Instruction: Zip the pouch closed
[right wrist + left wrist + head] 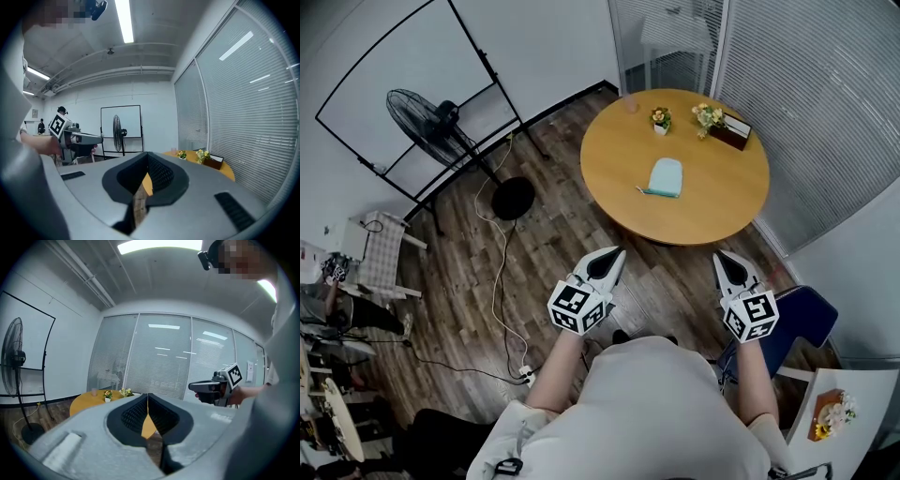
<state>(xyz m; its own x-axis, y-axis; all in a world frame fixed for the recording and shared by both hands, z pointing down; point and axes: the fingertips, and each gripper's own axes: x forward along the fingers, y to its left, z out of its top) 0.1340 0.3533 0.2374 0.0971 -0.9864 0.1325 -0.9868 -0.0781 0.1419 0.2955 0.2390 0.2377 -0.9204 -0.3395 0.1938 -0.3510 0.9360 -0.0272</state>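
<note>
Treat pouch [666, 175] as light, soft, prone to sliding on table [609, 150]. Pin one end; pinch zip pull (too small to locate). Left gripper [613, 255], right gripper [724, 256]: jaws together, empty.

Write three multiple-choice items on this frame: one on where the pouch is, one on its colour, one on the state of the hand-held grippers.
1. Where does the pouch lie?
A. on the floor
B. on the table
C. on a chair

2. What colour is the pouch?
A. light blue
B. red
C. black

3. The left hand-held gripper and the right hand-held gripper are:
A. wide open
B. shut on the pouch
C. shut, holding nothing

Answers:
1 B: the head view shows it flat on the round wooden top, near the middle.
2 A: it reads pale blue against the wood.
3 C: in each gripper view the jaw tips meet with nothing between them, and the pouch sits far off on the table.
</note>
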